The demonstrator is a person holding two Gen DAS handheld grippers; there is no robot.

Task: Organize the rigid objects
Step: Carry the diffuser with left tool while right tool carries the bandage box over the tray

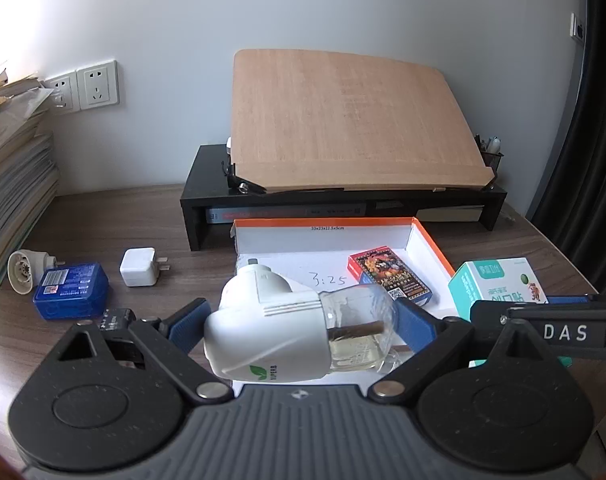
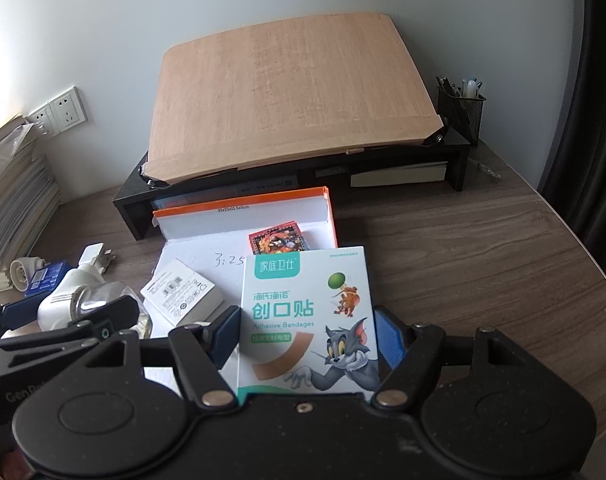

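Note:
My left gripper [image 1: 303, 322] is shut on a white plug-in vaporiser with a clear liquid bottle [image 1: 287, 328], held over the near edge of the white, orange-rimmed tray [image 1: 427, 240]. My right gripper [image 2: 309, 334] is shut on a teal-and-white adhesive bandage box [image 2: 307, 320], held upright over the tray's [image 2: 327, 216] right side. A pack of cards [image 1: 387, 276] lies in the tray, and a small white box [image 2: 183, 292] lies at its left. In the right wrist view the vaporiser [image 2: 67, 300] shows at the lower left.
On the desk at the left lie a white charger cube [image 1: 139, 268], a blue box [image 1: 71, 290] and a round white adapter [image 1: 23, 276], beside a paper stack [image 1: 11, 184]. Behind the tray is a black shelf [image 1: 207, 196] bearing a wooden board [image 1: 343, 120]. A mesh pen holder [image 2: 461, 112] stands at the right.

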